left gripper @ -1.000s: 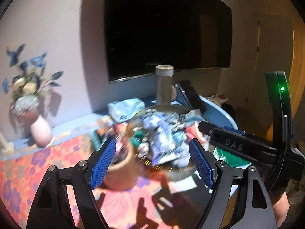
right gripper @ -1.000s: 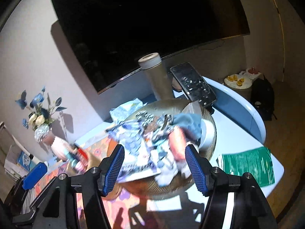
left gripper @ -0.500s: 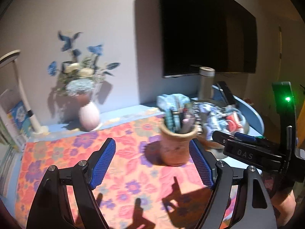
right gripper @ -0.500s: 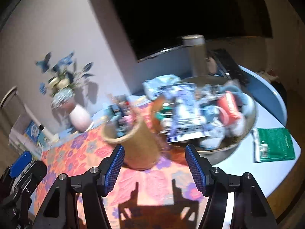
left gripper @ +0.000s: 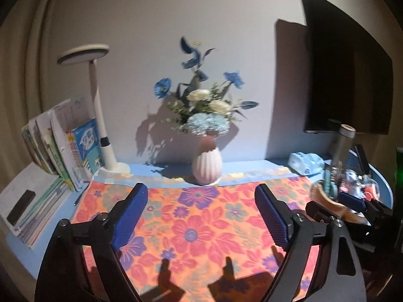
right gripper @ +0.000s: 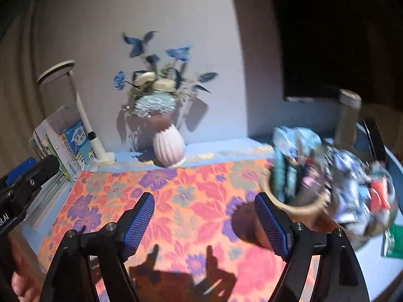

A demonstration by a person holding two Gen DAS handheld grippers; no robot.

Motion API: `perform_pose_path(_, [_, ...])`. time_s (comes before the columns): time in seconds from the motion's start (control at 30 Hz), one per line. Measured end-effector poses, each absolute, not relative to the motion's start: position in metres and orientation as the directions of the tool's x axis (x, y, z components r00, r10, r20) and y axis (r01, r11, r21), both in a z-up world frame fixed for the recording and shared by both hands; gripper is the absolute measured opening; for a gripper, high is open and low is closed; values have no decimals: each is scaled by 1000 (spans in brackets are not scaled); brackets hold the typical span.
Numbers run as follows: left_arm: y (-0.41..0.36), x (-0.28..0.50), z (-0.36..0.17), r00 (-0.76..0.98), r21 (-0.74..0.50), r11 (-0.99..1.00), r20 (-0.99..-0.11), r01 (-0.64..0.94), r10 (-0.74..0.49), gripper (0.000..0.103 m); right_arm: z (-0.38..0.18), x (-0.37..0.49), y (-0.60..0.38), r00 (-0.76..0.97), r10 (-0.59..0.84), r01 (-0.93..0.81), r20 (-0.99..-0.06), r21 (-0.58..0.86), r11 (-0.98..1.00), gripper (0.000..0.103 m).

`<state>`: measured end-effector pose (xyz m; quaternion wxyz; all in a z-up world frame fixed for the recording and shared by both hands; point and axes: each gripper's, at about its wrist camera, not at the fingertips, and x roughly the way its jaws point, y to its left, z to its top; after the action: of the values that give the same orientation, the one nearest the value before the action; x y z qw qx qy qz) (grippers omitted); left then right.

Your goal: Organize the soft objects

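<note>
Flowered cloth [left gripper: 196, 226] fills the middle of both views, spread over the blue counter [left gripper: 252, 167]. The left gripper [left gripper: 201, 216] hangs over it with its fingers [left gripper: 131, 214] spread wide and nothing between them; they have just been opening further. The right gripper [right gripper: 205, 222] does the same, its blue-padded fingers [right gripper: 272, 224] apart over bare cloth, also just widened.

The soft objects [right gripper: 352, 176], a heap of crumpled blue and white packets with a red one, lie in a shallow bowl [right gripper: 372, 229] at the right edge of the right-wrist view, blurred. Just left of it stands a brown pot [right gripper: 297, 206] with pens in it.

A pink ribbed vase [left gripper: 206, 167] of blue and white flowers stands at the centre back. A white lamp [left gripper: 98, 115] and leaning books [left gripper: 63, 146] are at left, a dark screen [left gripper: 347, 70] upper right.
</note>
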<state>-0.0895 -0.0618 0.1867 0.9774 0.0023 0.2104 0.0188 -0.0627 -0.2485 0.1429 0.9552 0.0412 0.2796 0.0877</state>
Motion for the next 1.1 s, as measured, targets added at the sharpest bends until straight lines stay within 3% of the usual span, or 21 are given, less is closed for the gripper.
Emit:
perform_pose_path(0.27, [-48, -14, 97, 868, -43, 998, -497, -51, 23, 88, 94, -29, -226, 882, 112, -122, -458, 9, 993, 80])
perform_pose_path(0.47, [-49, 9, 51, 853, -62, 996, -521, -58, 17, 89, 66, -4, -227, 864, 149, -139, -481, 56, 989, 81])
perform_pose_path(0.53, [-53, 19, 38, 809, -41, 997, -587, -62, 26, 88, 59, 0, -226, 858, 145, -137, -493, 52, 989, 81])
perform_pose_path(0.67, [-61, 15, 39, 824, 7, 998, -564, -65, 57, 92, 55, 5, -227, 844, 159, -145, -512, 67, 987, 88])
perform_pose_path(0.77, [-63, 17, 38, 819, 21, 998, -571, -58, 60, 98, 55, 4, -228, 844, 167, -150, -510, 74, 986, 89])
perform_pose_path(1.1, [-57, 23, 35, 795, 7, 997, -603, -72, 62, 102, 54, 4, -227, 841, 165, -150, -515, 71, 986, 89])
